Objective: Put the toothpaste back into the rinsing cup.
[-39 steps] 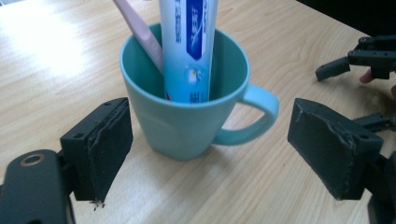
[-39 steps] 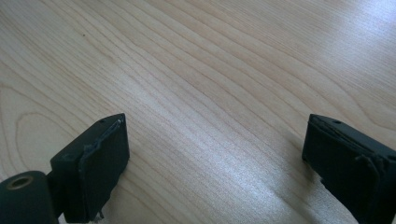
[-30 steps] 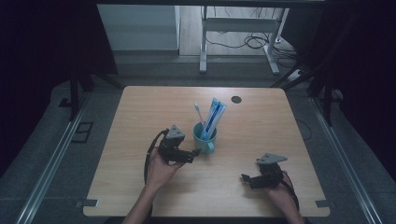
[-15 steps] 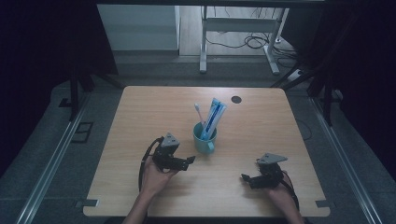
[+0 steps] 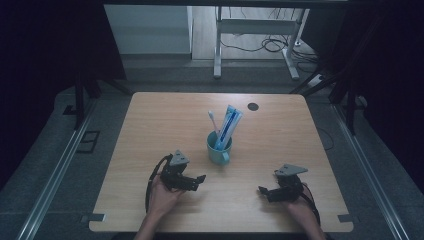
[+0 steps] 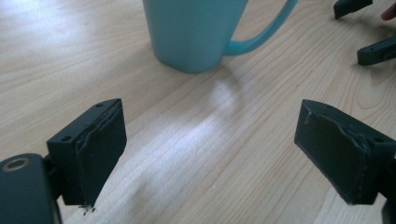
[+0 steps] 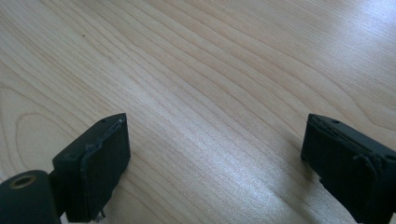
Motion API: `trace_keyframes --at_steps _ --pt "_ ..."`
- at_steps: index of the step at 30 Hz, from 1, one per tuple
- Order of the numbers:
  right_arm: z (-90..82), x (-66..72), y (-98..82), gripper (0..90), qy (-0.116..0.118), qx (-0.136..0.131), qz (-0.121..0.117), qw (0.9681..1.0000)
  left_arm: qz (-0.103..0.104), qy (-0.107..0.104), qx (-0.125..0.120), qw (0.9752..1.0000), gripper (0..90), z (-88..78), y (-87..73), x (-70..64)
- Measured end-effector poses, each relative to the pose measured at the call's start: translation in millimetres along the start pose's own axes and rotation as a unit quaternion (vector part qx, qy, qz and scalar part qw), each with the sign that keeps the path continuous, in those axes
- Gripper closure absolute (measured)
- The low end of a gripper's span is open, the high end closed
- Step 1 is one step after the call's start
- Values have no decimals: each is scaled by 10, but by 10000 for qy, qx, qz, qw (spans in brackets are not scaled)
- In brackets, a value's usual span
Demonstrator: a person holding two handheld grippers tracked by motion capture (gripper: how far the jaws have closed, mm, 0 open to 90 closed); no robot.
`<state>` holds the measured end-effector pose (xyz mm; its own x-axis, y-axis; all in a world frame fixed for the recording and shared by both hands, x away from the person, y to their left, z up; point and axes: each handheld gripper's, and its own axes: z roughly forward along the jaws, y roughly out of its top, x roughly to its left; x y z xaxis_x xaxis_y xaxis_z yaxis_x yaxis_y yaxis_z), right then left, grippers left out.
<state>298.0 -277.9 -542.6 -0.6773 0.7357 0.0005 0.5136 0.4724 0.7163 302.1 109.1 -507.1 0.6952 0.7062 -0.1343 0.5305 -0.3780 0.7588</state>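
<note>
Near mug (image 5: 219, 147), left gripper (image 5: 199, 179) low.

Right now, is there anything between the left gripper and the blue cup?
No. The left gripper view shows bare wooden table between the open left gripper and the cup.

So the count: one wooden table (image 5: 150, 200), and on it just one teal mug (image 5: 219, 148) with a single handle. Inside the mug stood two things, one toothbrush (image 5: 212, 118) and one blue-and-white toothpaste tube (image 5: 231, 120). There were two handheld grippers, a left gripper (image 5: 198, 181) and a right gripper (image 5: 264, 192), each with two black jaws. One small dark round spot (image 5: 253, 106) sat near the far edge.
</note>
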Motion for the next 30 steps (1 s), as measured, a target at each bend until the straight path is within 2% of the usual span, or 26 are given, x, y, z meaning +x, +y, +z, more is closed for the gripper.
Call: trace_keyframes --at_steps 6,12,18,23,25,30 --pt "-1 2 0 80 -2 2 17 10000 166 177 176 9996 36 44 -107 -31" --pt "-1 3 0 80 -4 0 26 10000 193 228 301 9991 20 101 -221 -59" --pt "1 1 0 81 -5 -12 8 10000 276 362 521 9976 11 167 -325 -61" --pt "1 1 0 81 -3 -11 10 10000 276 405 682 9965 12 194 -336 -52" --pt "1 1 -1 81 -4 -12 10 10000 367 448 730 9957 7 206 -331 -75" --pt "0 1 -1 82 -4 -13 12 10000 350 446 732 9957 5 209 -331 -75"
